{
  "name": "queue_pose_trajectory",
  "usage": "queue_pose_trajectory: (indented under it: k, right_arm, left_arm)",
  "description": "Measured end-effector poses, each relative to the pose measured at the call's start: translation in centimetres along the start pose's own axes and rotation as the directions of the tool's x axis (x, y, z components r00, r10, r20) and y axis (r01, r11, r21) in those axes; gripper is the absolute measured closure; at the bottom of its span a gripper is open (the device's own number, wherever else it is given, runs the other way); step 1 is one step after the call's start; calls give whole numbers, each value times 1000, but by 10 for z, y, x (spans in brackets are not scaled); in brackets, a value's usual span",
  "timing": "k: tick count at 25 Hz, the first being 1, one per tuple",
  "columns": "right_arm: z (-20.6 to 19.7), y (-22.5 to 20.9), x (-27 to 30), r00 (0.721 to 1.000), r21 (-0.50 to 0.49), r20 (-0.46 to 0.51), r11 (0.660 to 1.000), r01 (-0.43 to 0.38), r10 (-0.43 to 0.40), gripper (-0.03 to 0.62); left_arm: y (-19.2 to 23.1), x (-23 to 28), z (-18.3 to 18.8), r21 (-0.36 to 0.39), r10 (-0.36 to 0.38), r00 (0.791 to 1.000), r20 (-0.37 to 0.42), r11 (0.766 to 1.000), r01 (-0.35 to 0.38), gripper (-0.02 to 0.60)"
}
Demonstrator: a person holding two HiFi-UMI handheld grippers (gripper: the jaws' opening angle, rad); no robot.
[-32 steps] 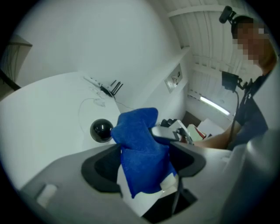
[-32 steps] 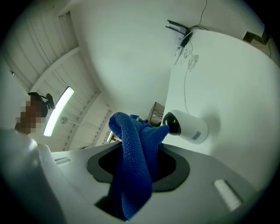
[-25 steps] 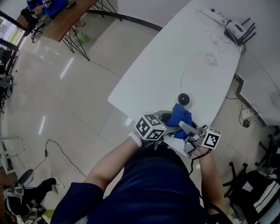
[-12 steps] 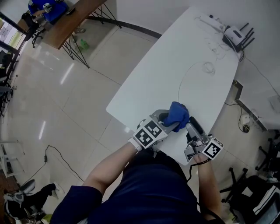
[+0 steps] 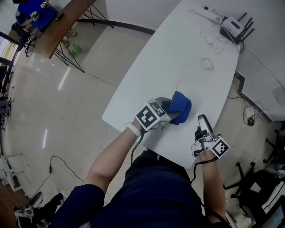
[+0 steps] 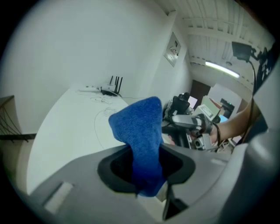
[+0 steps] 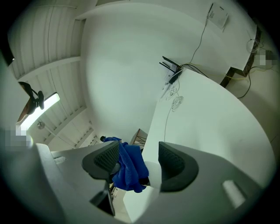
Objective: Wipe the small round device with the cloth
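Note:
The blue cloth (image 5: 181,107) lies bunched on the white table (image 5: 178,49), and my left gripper (image 5: 172,111) is shut on its near end. In the left gripper view the cloth (image 6: 138,127) stands up out of the left gripper (image 6: 146,164). The small round device is hidden; its thin cable (image 5: 185,73) runs in under the cloth. My right gripper (image 5: 201,120) hovers to the right of the cloth near the table's front edge, apart from it. Its jaws are closing with nothing between them. The right gripper (image 7: 138,162) sees the cloth (image 7: 128,171) beyond its left jaw.
A router with antennas (image 5: 231,23) and a white power strip (image 5: 204,12) sit at the table's far end, with coiled wire (image 5: 205,65) nearby. Tiled floor (image 5: 67,102) lies left of the table. Black chairs (image 5: 262,178) stand to the right.
The right gripper let go of the cloth and drew back to the right. The left gripper closed on the cloth and carried it forward over the round device, which no longer shows.

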State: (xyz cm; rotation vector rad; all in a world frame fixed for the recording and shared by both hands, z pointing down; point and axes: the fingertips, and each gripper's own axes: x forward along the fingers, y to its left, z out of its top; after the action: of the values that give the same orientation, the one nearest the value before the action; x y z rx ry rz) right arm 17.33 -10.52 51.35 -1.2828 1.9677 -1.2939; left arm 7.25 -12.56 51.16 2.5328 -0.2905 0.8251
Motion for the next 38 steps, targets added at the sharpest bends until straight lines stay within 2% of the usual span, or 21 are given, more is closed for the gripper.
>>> queue_pose_trajectory:
  k: [2, 4, 6, 8, 10, 11, 12, 13, 14, 15, 17, 19, 20, 22, 25, 27, 28, 30, 33, 35, 38]
  right_arm:
    - [-1, -3, 1, 1000, 10, 3, 1000, 3, -3, 319]
    - [-2, -4, 2, 1000, 19, 6, 1000, 3, -3, 319]
    - [-3, -5, 3, 1000, 30, 10, 1000, 2, -2, 321]
    - [-3, -5, 3, 1000, 41, 15, 999, -2, 2, 322]
    - [-2, -6, 2, 1000, 51, 16, 999, 8, -9, 326]
    - [-2, -6, 2, 1000, 53, 16, 998, 14, -15, 327]
    - [-2, -5, 2, 1000, 50, 16, 999, 14, -15, 327]
    - [-1, -4, 2, 1000, 43, 16, 999, 12, -13, 329]
    - [0, -3, 2, 1000, 38, 15, 999, 11, -12, 329]
    - [0, -3, 2, 1000, 34, 15, 999, 12, -12, 332]
    - [0, -2, 3, 1000, 31, 16, 999, 8, -9, 335]
    - [-1, -2, 2, 1000, 29, 15, 1000, 11, -11, 336]
    - [-2, -3, 2, 1000, 26, 12, 1000, 13, -13, 336]
    - [-3, -1, 1, 1000, 22, 10, 1000, 8, -9, 338]
    - [-4, 0, -2, 1000, 19, 13, 1000, 9, -10, 343]
    - [-3, 2, -5, 1000, 16, 19, 1000, 7, -7, 347]
    - [-2, 2, -8, 1000, 13, 22, 1000, 8, -8, 349]
    - [-1, 3, -13, 1000, 8, 28, 1000, 7, -7, 353]
    - [1, 1, -20, 999, 7, 39, 1000, 15, -15, 359]
    - [3, -1, -24, 999, 4, 49, 1000, 22, -22, 361]
    - [3, -1, -25, 998, 10, 60, 1000, 22, -22, 361]
  left_arm:
    - [9, -1, -4, -106, -79, 997, 16, 991, 80, 443]
    - [23, -1, -8, -243, -162, 984, 74, 954, 176, 443]
    - [35, 1, -17, -375, -248, 957, 150, 881, 287, 443]
    - [43, 3, -30, -485, -322, 919, 228, 781, 394, 442]
    - [55, 5, -43, -562, -335, 893, 301, 694, 450, 440]
    - [63, 6, -49, -591, -315, 892, 324, 669, 451, 440]
    - [71, 8, -56, -616, -285, 900, 331, 657, 435, 440]
    - [77, 10, -63, -633, -255, 914, 316, 660, 403, 440]
    - [81, 14, -71, -638, -228, 933, 279, 682, 357, 440]
    - [83, 18, -78, -626, -202, 954, 223, 720, 299, 440]
    - [81, 26, -90, -542, -151, 986, 74, 824, 167, 437]
    - [76, 32, -96, -404, -90, 994, -65, 913, 56, 436]
    - [74, 35, -98, -336, -60, 992, -115, 942, 19, 436]
    - [73, 39, -99, -218, -7, 983, -186, 975, -35, 434]
    - [82, 41, -98, -19, 115, 957, -266, 992, -125, 431]
    - [87, 40, -96, 83, 193, 938, -287, 981, -176, 431]
    - [88, 37, -94, 102, 219, 934, -282, 975, -198, 431]
    - [87, 27, -87, 69, 251, 939, -236, 968, -242, 431]
    - [67, -3, -63, -96, 238, 966, -100, 964, -247, 431]
    - [42, -21, -42, -200, 201, 979, 19, 961, -193, 431]
    - [1, -34, -16, -260, 121, 980, 161, 963, -77, 431]
